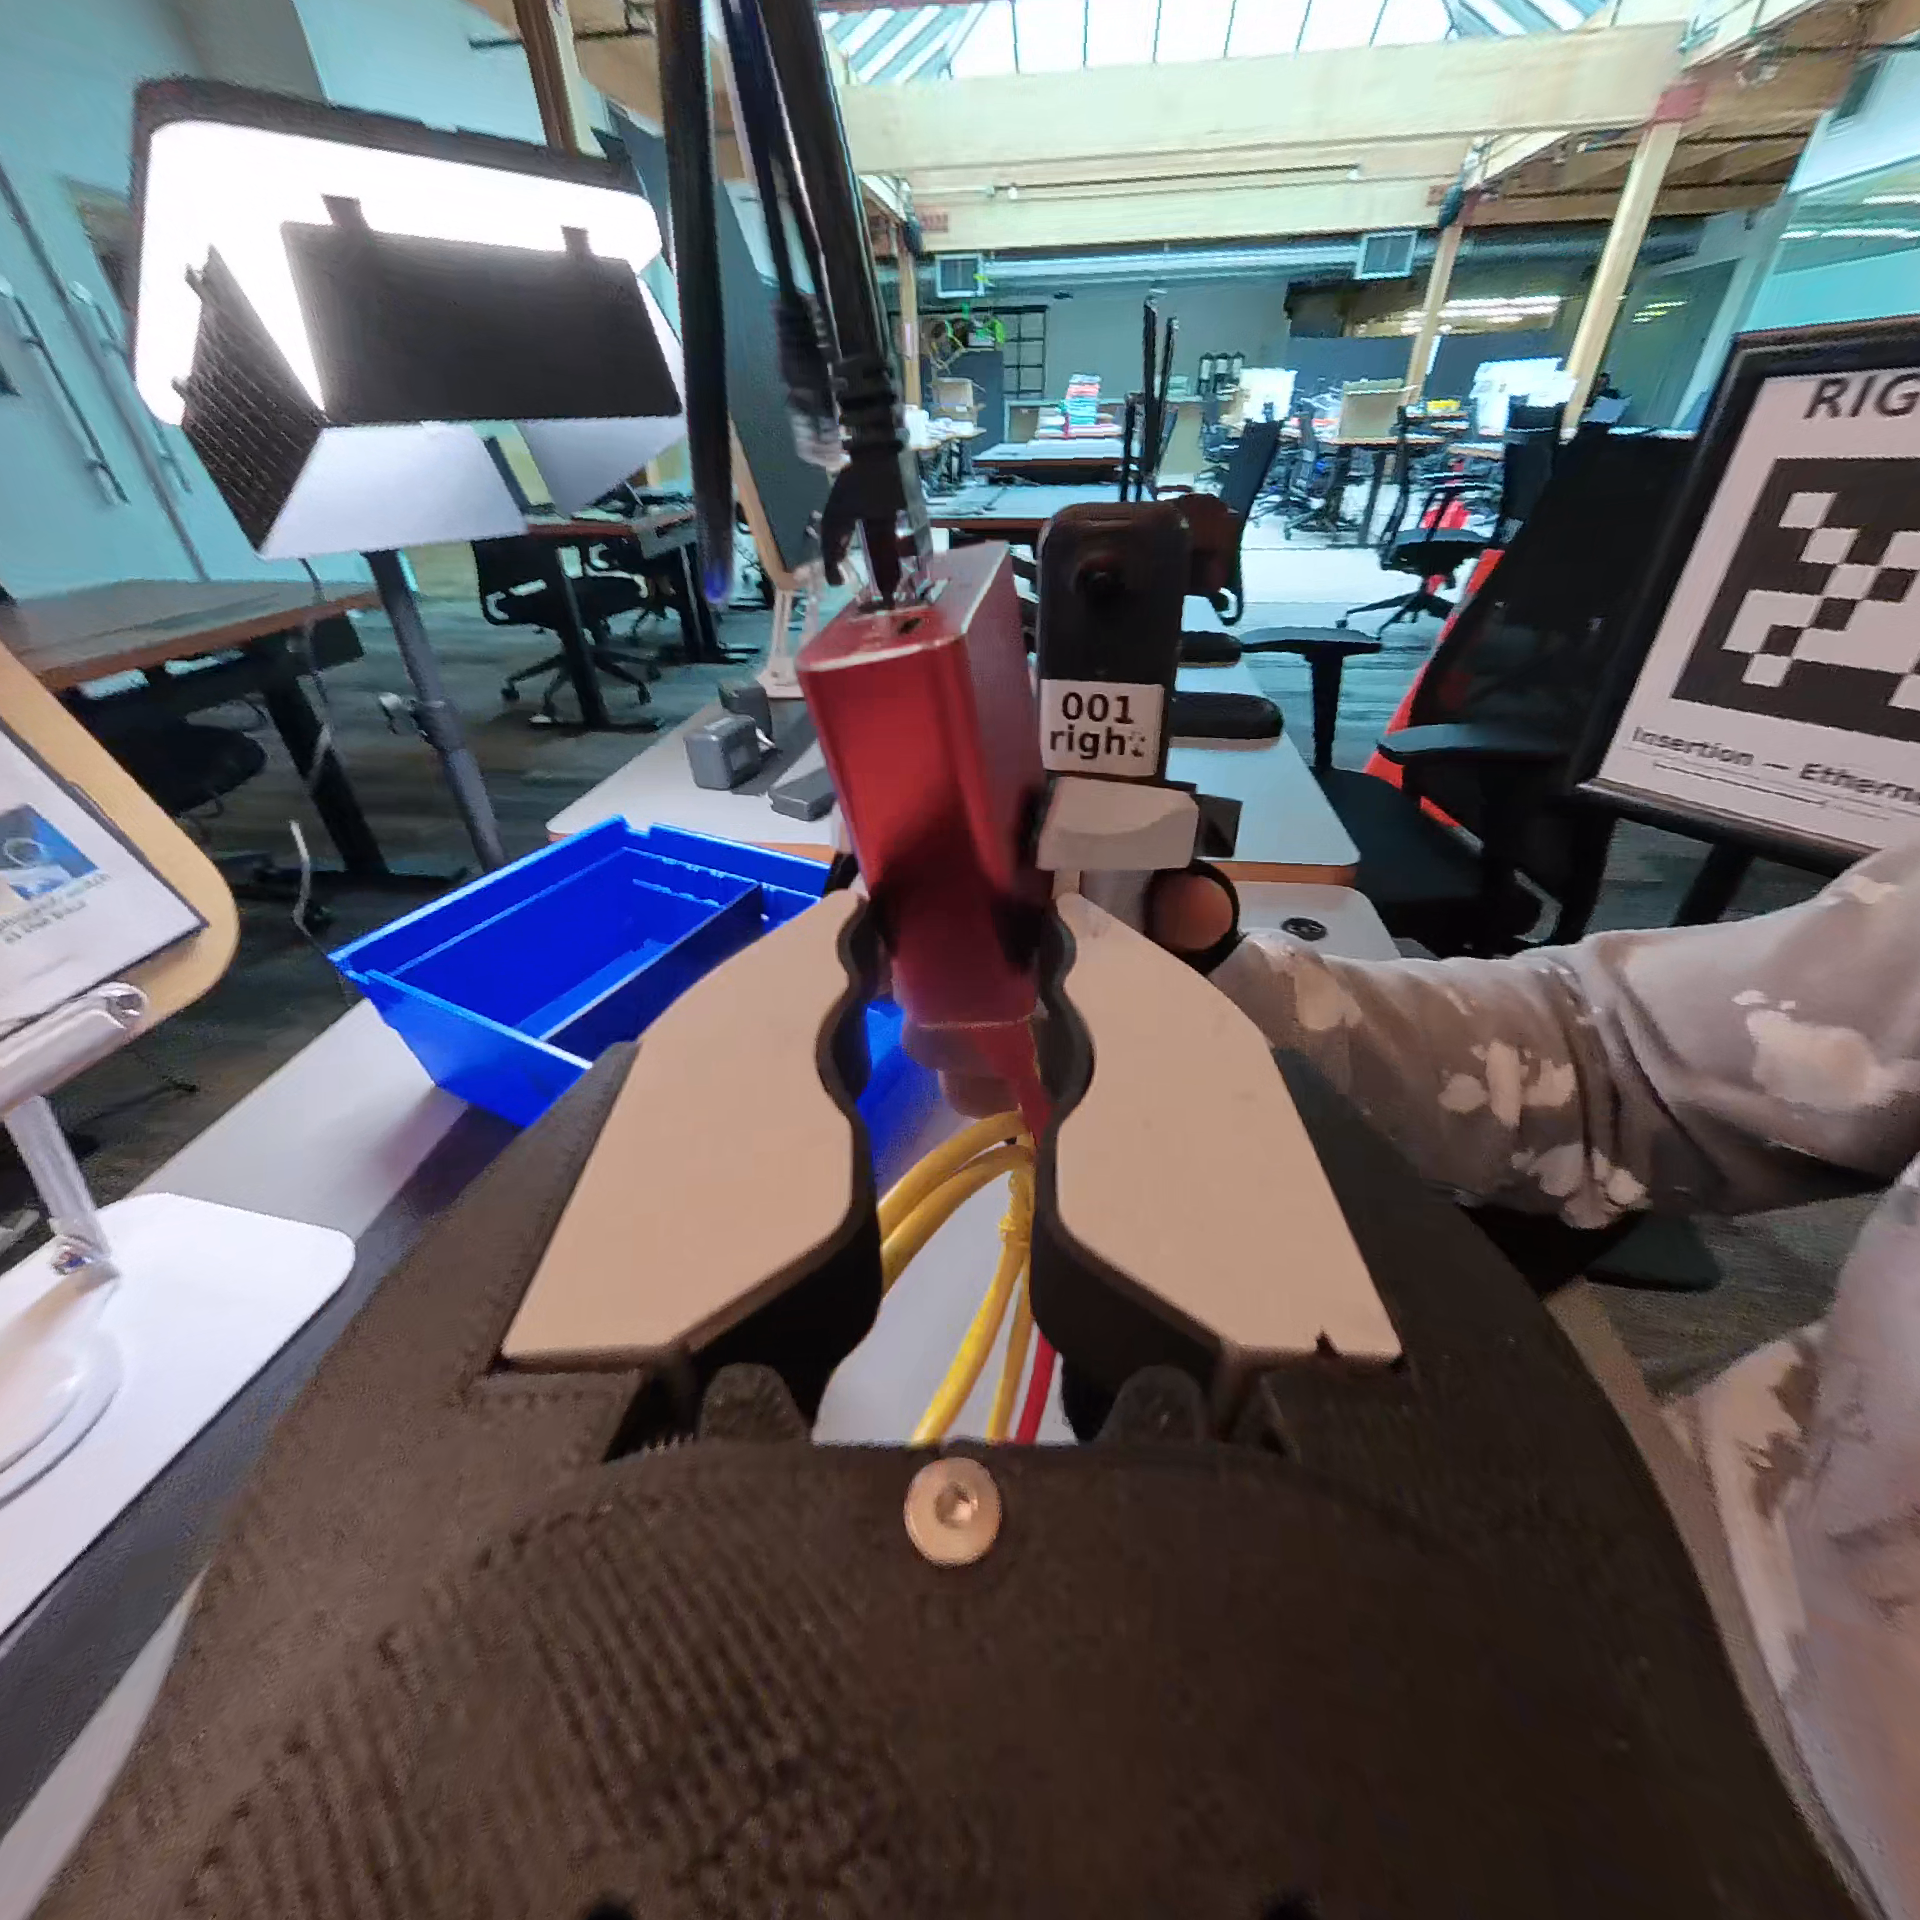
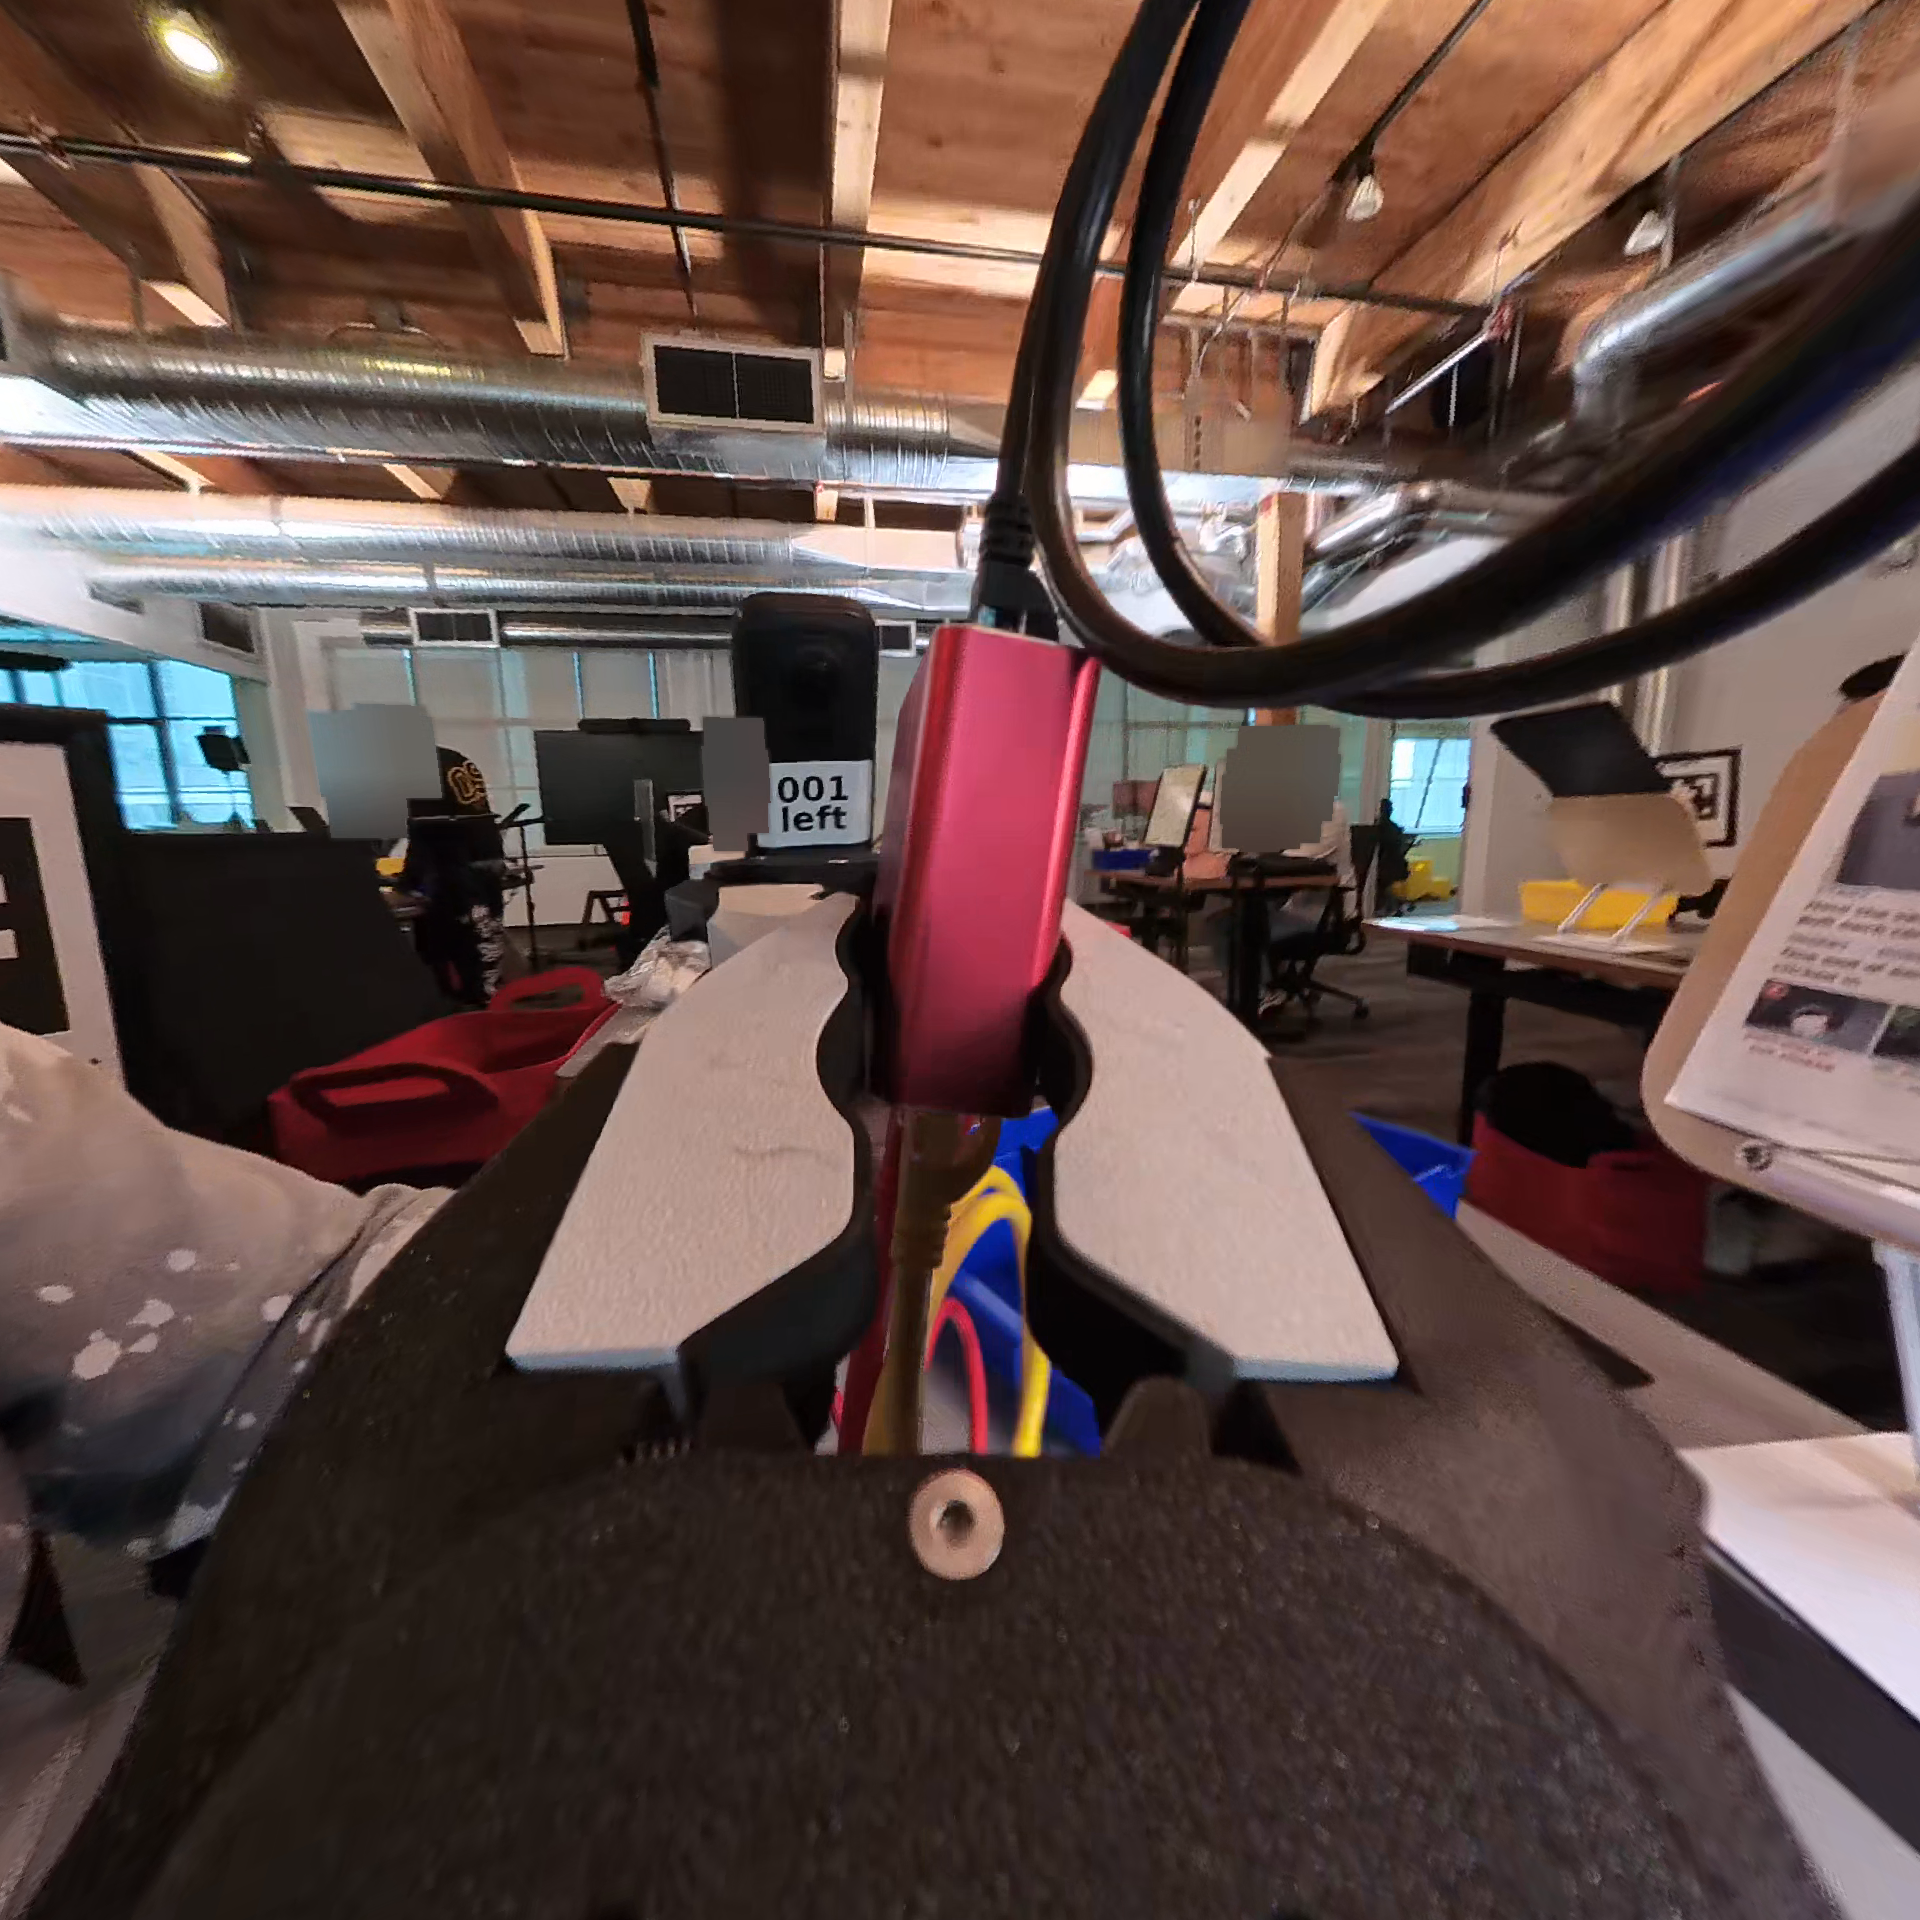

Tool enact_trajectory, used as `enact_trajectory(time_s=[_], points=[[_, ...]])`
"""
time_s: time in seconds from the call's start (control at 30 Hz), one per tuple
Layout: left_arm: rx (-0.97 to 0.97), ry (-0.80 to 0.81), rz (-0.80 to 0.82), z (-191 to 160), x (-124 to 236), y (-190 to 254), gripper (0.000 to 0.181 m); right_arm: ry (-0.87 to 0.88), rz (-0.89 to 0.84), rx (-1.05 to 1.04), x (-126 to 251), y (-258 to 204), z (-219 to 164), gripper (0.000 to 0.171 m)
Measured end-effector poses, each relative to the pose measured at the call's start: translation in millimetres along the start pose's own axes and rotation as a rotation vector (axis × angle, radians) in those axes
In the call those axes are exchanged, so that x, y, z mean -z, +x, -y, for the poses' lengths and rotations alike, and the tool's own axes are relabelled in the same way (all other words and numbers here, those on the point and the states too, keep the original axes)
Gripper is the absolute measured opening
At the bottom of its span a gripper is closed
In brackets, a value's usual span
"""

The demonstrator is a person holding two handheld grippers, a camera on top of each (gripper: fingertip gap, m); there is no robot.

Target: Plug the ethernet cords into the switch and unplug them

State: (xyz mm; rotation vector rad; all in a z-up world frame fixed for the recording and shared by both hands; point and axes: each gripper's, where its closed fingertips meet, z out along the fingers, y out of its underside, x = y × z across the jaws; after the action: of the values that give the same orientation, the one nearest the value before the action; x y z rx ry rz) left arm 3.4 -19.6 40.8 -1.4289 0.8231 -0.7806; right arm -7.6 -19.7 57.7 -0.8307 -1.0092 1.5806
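I am holding the red switch (image 1: 925, 790) up off the desk (image 1: 312, 1122), roughly upright, with both tongs at once. The left tongs (image 1: 956, 997) are pinching its lower body between their notched pads, and the right tongs (image 2: 961, 997) are pinching the same box from the opposite side, each tool facing the other. In the left wrist view the switch is sitting at 12 o'clock from the pads, with the blue bin (image 1: 582, 977) lying on the desk at 10 o'clock. Black ethernet cords (image 2: 1101, 312) are entering the switch's top face and looping overhead toward 1 o'clock; yellow cords (image 1: 966, 1247) and a red cord (image 1: 1039, 1382) are hanging from its lower end between the pads. I am judging the metal-looking case as rigid, light and rather slick, so the notches midway along the flat sides are looking like the safest hold. The cords are appearing springy and likely to tug the box sideways. For unplugging, I am expecting the plug boot near the latch to be the place to grip, not the cable.
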Motion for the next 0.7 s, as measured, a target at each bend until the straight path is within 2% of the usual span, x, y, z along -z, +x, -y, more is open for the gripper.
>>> enact_trajectory(time_s=[0.23,0.3,0.47,0.7], points=[[-0.050,-0.107,0.017,-8.5,17.0,-9.2,0.027,-0.192,-0.006,-0.016,10.4,8.5,-15.8,0.035],[-0.047,-0.177,-0.008,-13.3,26.9,-6.2,0.027,-0.235,-0.010,0.005,14.1,8.7,-16.6,0.038],[-0.052,-0.352,0.029,-32.3,39.9,-7.6,0.027,-0.406,-0.002,0.051,5.6,0.0,-49.8,0.047],[-0.031,-0.371,-0.010,-38.4,37.4,-2.5,0.027,-0.343,0.040,0.019,-2.9,-6.8,-61.4,0.030]])
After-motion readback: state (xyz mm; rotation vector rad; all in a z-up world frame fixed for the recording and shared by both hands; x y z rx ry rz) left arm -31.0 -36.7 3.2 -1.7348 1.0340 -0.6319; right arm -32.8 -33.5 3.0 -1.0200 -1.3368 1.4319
